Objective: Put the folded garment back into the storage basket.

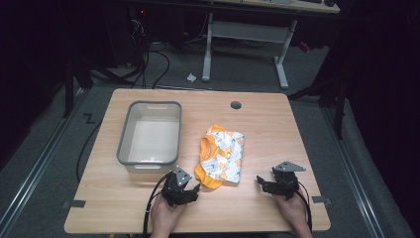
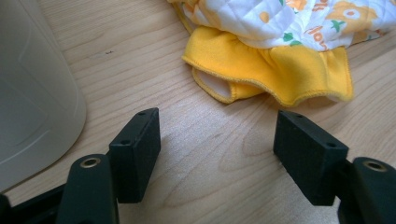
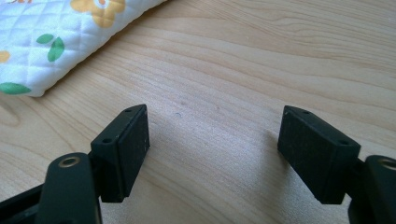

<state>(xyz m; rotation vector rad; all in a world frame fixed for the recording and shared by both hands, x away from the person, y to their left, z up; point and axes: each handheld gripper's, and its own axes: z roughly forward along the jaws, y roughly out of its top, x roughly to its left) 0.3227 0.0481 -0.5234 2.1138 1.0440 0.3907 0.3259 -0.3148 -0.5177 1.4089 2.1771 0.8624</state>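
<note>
Over on the left of the wooden table (image 1: 257, 124) sits the grey plastic bin (image 1: 130, 130), open side up; its pale rounded wall fills the left edge of the left gripper view. Just in front of the bin's near right corner, the left gripper (image 1: 189, 191) hovers low over the wood in the person's left hand (image 1: 166, 214), its jaws spread wide with bare table between them. Next along, in the middle of the table and just right of the bin but apart from it, lies the folded child's garment (image 1: 222, 154): a white quilted piece printed with orange flowers and green leaves, with an orange-yellow hem turned toward the person. In the left gripper view that hem (image 2: 275, 70) lies just ahead of the open jaws, not touching them; it looks like a cuff or waistband, though the folds make that hard to call. Further right, the right gripper (image 1: 265, 184) sits near the garment's right edge, jaws wide apart over bare wood, with the quilted corner (image 3: 51, 42) off to its upper left.
</note>
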